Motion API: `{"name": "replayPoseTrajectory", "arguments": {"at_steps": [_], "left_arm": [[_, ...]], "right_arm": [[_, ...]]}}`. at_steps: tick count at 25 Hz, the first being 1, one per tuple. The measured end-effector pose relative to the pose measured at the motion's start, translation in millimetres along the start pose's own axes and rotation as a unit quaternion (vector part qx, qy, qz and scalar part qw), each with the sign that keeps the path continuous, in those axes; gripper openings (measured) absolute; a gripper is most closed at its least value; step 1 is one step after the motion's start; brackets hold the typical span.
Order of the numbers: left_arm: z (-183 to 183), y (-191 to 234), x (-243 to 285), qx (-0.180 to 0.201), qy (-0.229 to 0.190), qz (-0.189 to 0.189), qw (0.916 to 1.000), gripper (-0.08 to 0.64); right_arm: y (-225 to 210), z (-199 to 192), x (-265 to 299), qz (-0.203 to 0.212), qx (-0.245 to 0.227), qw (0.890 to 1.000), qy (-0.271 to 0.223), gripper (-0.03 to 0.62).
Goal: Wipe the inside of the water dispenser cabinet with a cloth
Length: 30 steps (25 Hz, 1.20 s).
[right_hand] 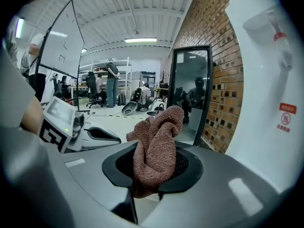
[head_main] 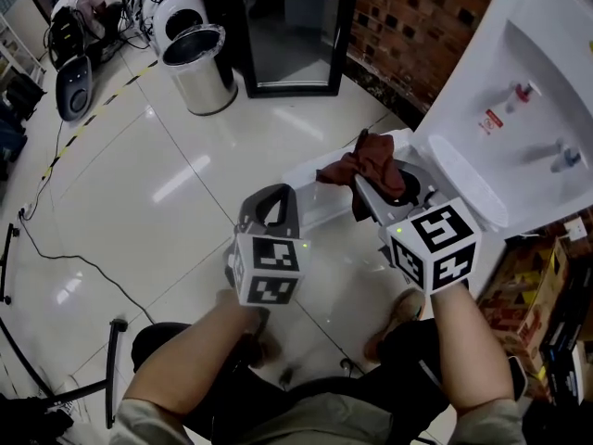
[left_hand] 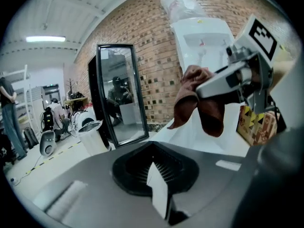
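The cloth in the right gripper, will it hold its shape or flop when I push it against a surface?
Probably floppy: the cloth bunches and droops from the right gripper. Its looped texture likely grips rather than slides. It seems light, hanging from one pinch.

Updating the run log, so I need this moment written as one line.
left tool: shut, empty | right tool: shut on cloth | cloth: bunched, sticking out past the jaws | water dispenser: right of both tools
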State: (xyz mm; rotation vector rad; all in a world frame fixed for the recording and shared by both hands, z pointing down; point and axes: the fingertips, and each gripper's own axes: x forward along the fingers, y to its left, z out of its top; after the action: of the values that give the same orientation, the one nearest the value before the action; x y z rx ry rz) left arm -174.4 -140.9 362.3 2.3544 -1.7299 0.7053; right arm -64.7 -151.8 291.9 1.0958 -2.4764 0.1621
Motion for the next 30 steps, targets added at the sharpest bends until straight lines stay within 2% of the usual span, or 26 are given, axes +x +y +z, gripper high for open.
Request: {"name": "replayPoseTrajectory", "arguments": {"at_steps": [4, 9, 13, 16, 20, 24, 30], "left_arm": [[7, 19, -19, -0.054, -0.002, 0.022, 0.9983, 0.000], [-7, 39, -28, -0.098, 0.021, 0.042, 0.9941, 0.000], [-10, 45, -32, -0.109, 0.024, 0.044, 0.9928, 0.000], [-3, 41, -30, -0.105, 0.016, 0.039, 0.9936, 0.000], [6, 30, -25, -0.095, 0.009, 0.024, 0.9951, 0.000], [12, 22, -21, -0.086, 0.003, 0.013, 0.9962, 0.000], [20, 18, -12, -0.086, -0.002, 0.007, 0.9962, 0.000]], "right_arm": [[14, 11, 22, 0.018, -0.008, 1.000, -0.010, 0.115], [58, 17, 56, 0.063, -0.051, 0.997, -0.006, 0.115], [86, 7, 82, 0.094, -0.078, 0.992, 0.019, 0.115], [87, -9, 93, 0.095, -0.092, 0.990, 0.048, 0.115], [66, -23, 98, 0.074, -0.083, 0.991, 0.070, 0.115], [33, -27, 96, 0.036, -0.063, 0.995, 0.074, 0.115], [-42, -42, 84, -0.067, -0.015, 0.993, 0.092, 0.115]]}}
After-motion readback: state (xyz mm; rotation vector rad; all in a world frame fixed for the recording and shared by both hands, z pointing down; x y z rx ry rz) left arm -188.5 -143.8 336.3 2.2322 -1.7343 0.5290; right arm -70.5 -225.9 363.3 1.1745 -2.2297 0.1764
